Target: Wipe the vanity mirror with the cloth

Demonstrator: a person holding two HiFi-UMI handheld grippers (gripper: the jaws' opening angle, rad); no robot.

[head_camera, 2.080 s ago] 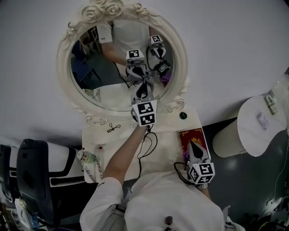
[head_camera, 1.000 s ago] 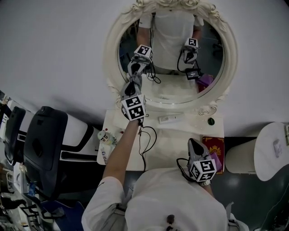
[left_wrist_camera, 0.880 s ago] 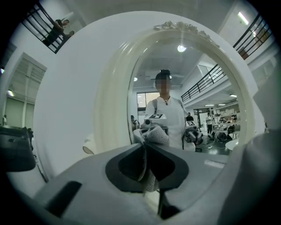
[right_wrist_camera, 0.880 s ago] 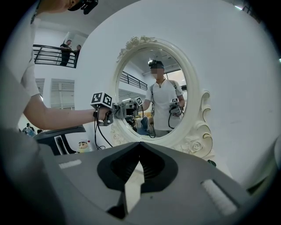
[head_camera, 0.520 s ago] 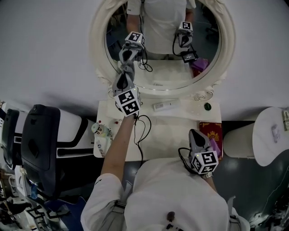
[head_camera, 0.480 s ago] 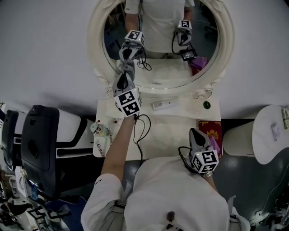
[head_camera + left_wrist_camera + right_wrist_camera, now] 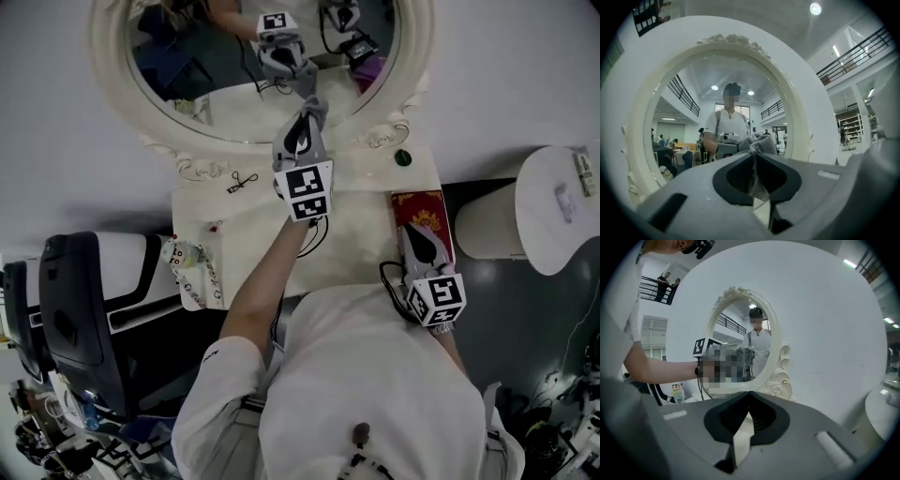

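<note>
The oval vanity mirror in its cream carved frame fills the top of the head view. My left gripper is shut on a grey cloth, which presses against the glass near the lower right rim. In the left gripper view the cloth bunches past the left gripper's closed jaws, with the mirror frame around it. My right gripper hangs low over the table's right end, shut with nothing in it. In the right gripper view the right gripper faces the mirror.
The white dressing table carries an eyelash curler, a small green knob, a red box and a toy-print pouch. A black chair stands at left, a round white stool at right.
The left gripper carried the cloth across the glass from its lower left edge to its lower right. The right gripper stayed by the red box. The head view shifted.
</note>
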